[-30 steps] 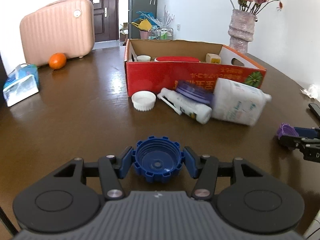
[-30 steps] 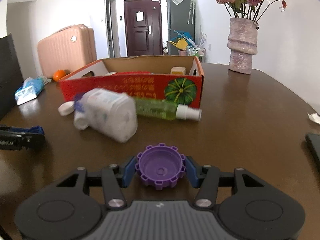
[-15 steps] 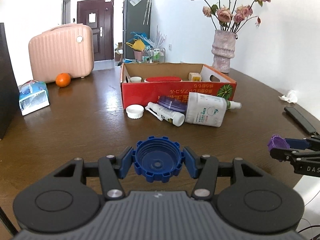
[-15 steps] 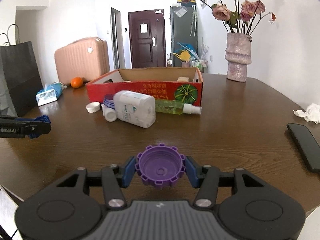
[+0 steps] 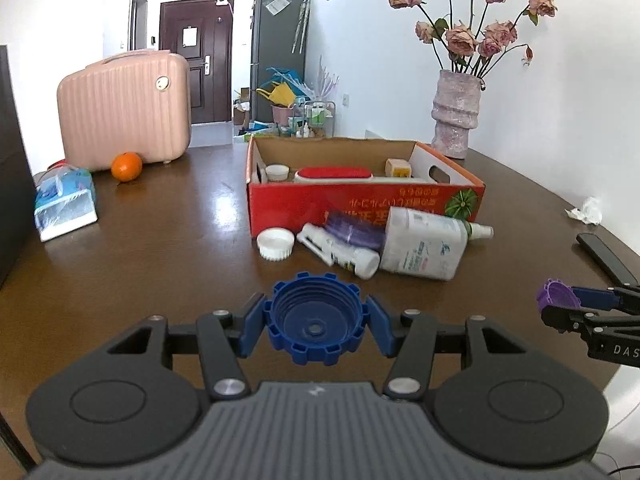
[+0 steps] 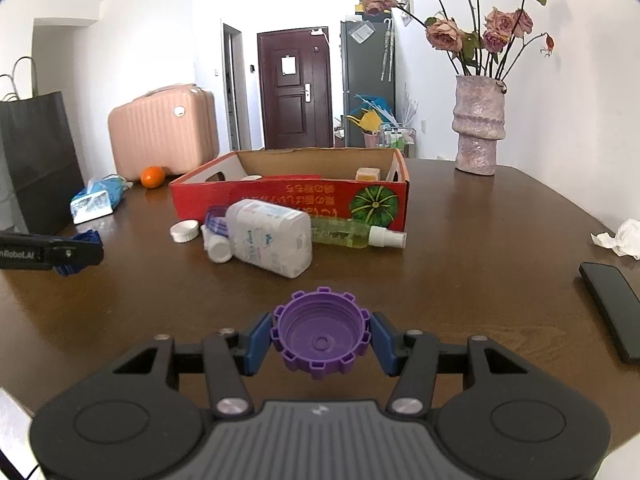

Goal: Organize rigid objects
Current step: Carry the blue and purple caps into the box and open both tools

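Left claw [image 5: 316,318] closed on a blue cap [image 5: 316,322], open side up, blue pads pressing both sides, held above the brown bench [image 5: 160,264]. Right claw [image 6: 319,334] closed on a purple cap [image 6: 320,330], same way up. Each claw shows at the edge of the other's view (left one at the left in the right wrist view, cap mostly hidden there).

Ahead of both: red cardboard box [image 5: 360,204], open top, holding a red-lidded container [image 5: 334,173], a small white jar [image 5: 277,172] and a yellowish block [image 5: 398,167]. In front of the box, lying on the bench: white cap [image 5: 275,243], white tube bottle [image 5: 340,250], purple lid [image 5: 350,230] leaning behind it, big white bottle [image 5: 424,242] on its side, green spray bottle [image 6: 356,234] against the box front.

Far side: pink suitcase [image 5: 124,110], orange [image 5: 126,166], tissue pack [image 5: 66,204], vase with roses [image 5: 456,114]. Black phone [image 6: 612,292] and crumpled tissue [image 6: 618,238] at right.
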Motion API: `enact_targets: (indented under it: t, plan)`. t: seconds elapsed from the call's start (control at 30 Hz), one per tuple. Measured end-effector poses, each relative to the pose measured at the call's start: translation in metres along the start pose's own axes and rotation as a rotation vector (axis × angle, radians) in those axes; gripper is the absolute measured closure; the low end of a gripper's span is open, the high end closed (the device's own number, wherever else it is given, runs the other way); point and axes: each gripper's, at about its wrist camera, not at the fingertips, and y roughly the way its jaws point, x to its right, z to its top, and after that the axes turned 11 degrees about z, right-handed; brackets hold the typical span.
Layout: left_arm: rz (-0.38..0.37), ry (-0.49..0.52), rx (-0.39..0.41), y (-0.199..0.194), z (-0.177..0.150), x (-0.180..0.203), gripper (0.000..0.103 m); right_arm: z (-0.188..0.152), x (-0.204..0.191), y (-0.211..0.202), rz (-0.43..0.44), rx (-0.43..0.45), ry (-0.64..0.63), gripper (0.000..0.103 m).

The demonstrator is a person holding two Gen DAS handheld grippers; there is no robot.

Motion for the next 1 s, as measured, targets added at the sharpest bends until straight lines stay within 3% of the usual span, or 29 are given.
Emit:
enact_targets:
  t: [0.27,0.5,0.6,0.73,0.8,1.0]
  plan:
    - [-0.041,0.011,0.000,0.049,0.046,0.004,0.048,0.036,0.023,0.044,-0.003,-0.006,-0.012,0.051]
    - [-0.137,0.000,0.008,0.109,0.127,0.005,0.048,0.106,0.054,0.086,0.058,0.040,-0.030,0.051]
    - [-0.119,-0.014,-0.028,0.154,0.162,0.013,0.048,0.141,0.070,0.120,0.111,0.029,-0.009,0.051]
    - [-0.122,-0.050,-0.172,0.228,0.203,0.022,0.048,0.190,0.096,0.189,0.172,-0.068,0.049,0.051]
    - [-0.114,-0.048,-0.205,0.260,0.220,0.028,0.048,0.212,0.110,0.227,0.196,-0.119,0.097,0.051]
    - [-0.052,-0.046,-0.292,0.339,0.247,0.044,0.048,0.254,0.132,0.325,0.130,-0.245,0.165,0.051]
